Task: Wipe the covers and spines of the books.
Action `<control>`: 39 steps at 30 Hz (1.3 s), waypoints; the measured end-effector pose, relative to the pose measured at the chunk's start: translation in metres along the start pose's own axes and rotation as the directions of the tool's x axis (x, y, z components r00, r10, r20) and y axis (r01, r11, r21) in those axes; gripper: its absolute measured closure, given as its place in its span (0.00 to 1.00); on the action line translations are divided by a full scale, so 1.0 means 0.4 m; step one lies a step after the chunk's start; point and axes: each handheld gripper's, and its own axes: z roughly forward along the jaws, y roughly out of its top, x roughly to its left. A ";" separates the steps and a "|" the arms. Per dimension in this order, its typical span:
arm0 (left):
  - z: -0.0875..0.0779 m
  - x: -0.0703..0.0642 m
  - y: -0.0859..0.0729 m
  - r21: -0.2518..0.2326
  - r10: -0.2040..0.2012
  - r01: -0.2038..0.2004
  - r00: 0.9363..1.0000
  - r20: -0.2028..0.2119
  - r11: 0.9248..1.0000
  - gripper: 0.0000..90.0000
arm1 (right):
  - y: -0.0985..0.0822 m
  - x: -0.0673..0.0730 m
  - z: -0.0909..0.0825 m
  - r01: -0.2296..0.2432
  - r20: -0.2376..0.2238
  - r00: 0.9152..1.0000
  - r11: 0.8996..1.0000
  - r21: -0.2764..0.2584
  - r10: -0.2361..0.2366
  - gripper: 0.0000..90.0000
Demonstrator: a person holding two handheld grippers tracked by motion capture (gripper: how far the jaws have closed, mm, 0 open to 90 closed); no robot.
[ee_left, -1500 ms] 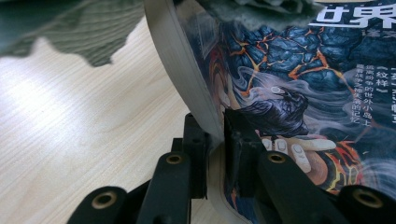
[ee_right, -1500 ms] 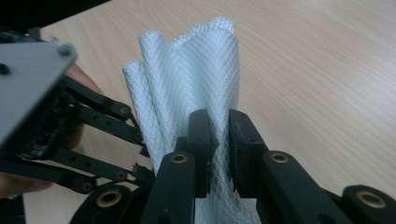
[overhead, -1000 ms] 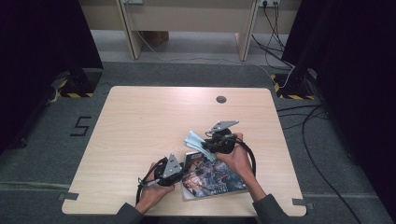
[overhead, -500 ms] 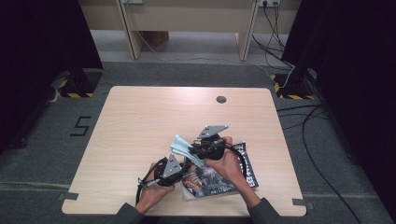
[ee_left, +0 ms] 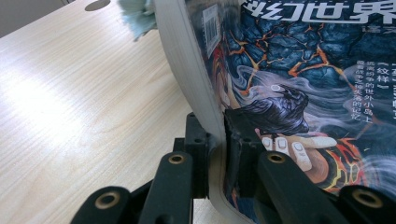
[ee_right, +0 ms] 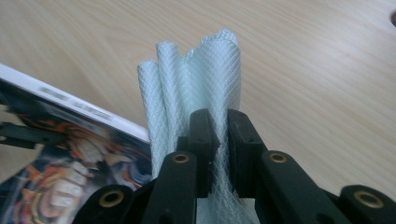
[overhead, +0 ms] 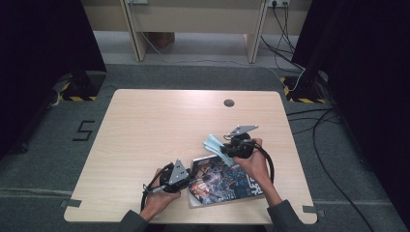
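High view first: the magazine (overhead: pixel 223 180) lies at the near edge of the surface (overhead: pixel 159 125), between the two hands. The left gripper (overhead: pixel 186 180) sits just left of the magazine, at its left edge. The right gripper (overhead: pixel 223 149) hovers just beyond the magazine's far edge, with a pale green mesh cloth (overhead: pixel 212 144) bunched at its tip.

Left gripper view: the left gripper (ee_left: pixel 217 140) has its jaws closed on the magazine's (ee_left: pixel 299 84) edge, pinching the cover and a stack of pages, which curve upward from the grip.

Right gripper view: the right gripper (ee_right: pixel 218 135) is clamped on the mesh cloth (ee_right: pixel 194 79), whose folds stand up above the jaws; the magazine (ee_right: pixel 70 144) lies just to the left of the cloth, the bare surface (ee_right: pixel 303 56) beyond.

Risks, as I judge them: the left grip is on an edge only (glossy paper, too), so a pull could slide the pages out or crease the cover. The cloth is held by a few folds and could slip loose or snag on the magazine's corner.

Compared with half a second ago, the right gripper and cloth have shifted rightward along the magazine's far edge; the left gripper has kept its place.
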 end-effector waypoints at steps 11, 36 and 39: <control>-0.001 0.001 0.001 0.000 0.000 0.000 1.000 0.003 1.000 0.89 | -0.010 -0.033 -0.001 -0.040 0.002 0.999 0.999 0.009 0.040 0.91; -0.002 -0.001 0.004 -0.001 0.015 -0.015 1.000 0.001 1.000 0.89 | -0.089 -0.192 -0.006 -0.183 0.149 0.973 0.982 0.043 0.175 0.91; -0.002 -0.002 0.004 -0.003 0.014 -0.014 1.000 0.000 1.000 0.89 | -0.104 -0.214 -0.009 -0.212 0.183 0.963 0.976 0.050 0.200 0.91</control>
